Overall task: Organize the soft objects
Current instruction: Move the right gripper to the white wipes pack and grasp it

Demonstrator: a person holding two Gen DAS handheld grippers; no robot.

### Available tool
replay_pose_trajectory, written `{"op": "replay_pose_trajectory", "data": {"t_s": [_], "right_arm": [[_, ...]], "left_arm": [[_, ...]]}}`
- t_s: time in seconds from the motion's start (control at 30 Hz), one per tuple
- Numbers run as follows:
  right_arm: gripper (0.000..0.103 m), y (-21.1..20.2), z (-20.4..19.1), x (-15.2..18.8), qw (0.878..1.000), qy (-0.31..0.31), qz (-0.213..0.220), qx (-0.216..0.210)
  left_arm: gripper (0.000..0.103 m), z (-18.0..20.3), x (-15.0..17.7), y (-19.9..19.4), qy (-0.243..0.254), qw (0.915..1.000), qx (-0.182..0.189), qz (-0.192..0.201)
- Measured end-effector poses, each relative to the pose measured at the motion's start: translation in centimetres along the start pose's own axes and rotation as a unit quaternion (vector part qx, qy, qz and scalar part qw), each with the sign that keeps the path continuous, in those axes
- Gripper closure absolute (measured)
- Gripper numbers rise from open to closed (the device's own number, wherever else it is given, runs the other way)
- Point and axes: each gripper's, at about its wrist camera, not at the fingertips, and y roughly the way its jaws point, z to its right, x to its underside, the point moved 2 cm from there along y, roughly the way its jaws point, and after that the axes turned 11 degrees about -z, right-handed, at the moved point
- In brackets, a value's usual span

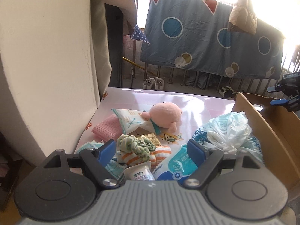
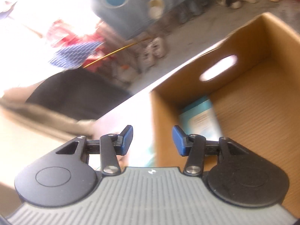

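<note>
The left gripper (image 1: 151,148), black-armed with blue pads, is held with its fingers spread apart and nothing between them, above a heap of soft things on a glossy pink table (image 1: 196,103). Just beyond the pads, a green-and-white patterned crumpled cloth (image 1: 136,144) is seen lying on an orange-and-white striped towel (image 1: 150,155). Near the gripper body lie a small white tube with printed text (image 1: 139,173) and a blue-and-white wet-wipe pack (image 1: 176,166). Further back, a pink round plush toy (image 1: 166,114) rests partly on a white plastic packet with teal print (image 1: 129,121), and a pink folded knitted cloth (image 1: 107,129) lies to the left of that packet. A crumpled white-and-blue plastic bag (image 1: 227,131) is set at the right, against the wall of a brown cardboard box (image 1: 262,129).

The right gripper (image 2: 152,140) is likewise held apart and empty, above the near edge of the box, whose inside is shown in the blurred right wrist view. A light-blue flat packet (image 2: 198,116) is seen on the box floor, in the corner below an oval handle hole (image 2: 218,67). The right gripper is also visible at the far right of the left wrist view (image 1: 281,95), above the box.
</note>
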Motion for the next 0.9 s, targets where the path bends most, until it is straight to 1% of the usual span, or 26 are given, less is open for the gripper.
{"op": "replay_pose_trajectory", "data": {"t_s": [0.13, 0.3, 0.4, 0.5, 0.57, 0.63, 0.7, 0.73, 0.8, 0.9], "right_arm": [[0.057, 2.0, -5.3, 2.5, 0.997, -0.03, -0.043, -0.048], [0.057, 7.5, -11.4, 5.6, 0.987, -0.044, -0.111, -0.104], [0.057, 11.4, -14.9, 7.5, 0.981, -0.051, -0.147, -0.113], [0.057, 15.5, -17.3, 8.6, 0.978, -0.041, -0.171, -0.115], [0.057, 18.2, -18.2, 9.1, 0.976, -0.024, -0.181, -0.115], [0.057, 20.6, -18.6, 9.6, 0.978, -0.006, -0.18, -0.105], [0.056, 22.9, -18.3, 9.6, 0.979, 0.023, -0.178, -0.099], [0.056, 24.0, -18.1, 9.5, 0.979, 0.037, -0.178, -0.095], [0.056, 26.4, -17.4, 9.5, 0.979, 0.062, -0.175, -0.089], [0.056, 29.1, -16.3, 9.3, 0.977, 0.093, -0.174, -0.085]], "left_arm": [[0.02, -1.8, 0.8, -0.7, -0.013, 0.9996, -0.02, 0.011], [0.02, -3.8, 1.4, -0.4, -0.031, 0.9983, -0.045, 0.02], [0.023, -5.0, 1.1, 0.5, -0.044, 0.9973, -0.055, 0.02], [0.03, -5.8, -0.2, 1.7, -0.051, 0.9967, -0.059, 0.024], [0.032, -6.3, -1.6, 2.9, -0.055, 0.9968, -0.053, 0.022], [0.041, -6.9, -3.4, 4.6, -0.069, 0.9965, -0.045, 0.009], [0.043, -7.3, -5.2, 6.6, -0.075, 0.9966, -0.032, -0.012], [0.051, -7.5, -6.0, 7.9, -0.08, 0.9959, -0.029, -0.03], [0.056, -7.8, -7.3, 10.2, -0.086, 0.9945, -0.018, -0.057], [0.06, -8.2, -8.6, 13.5, -0.102, 0.9908, -0.004, -0.089]]}}
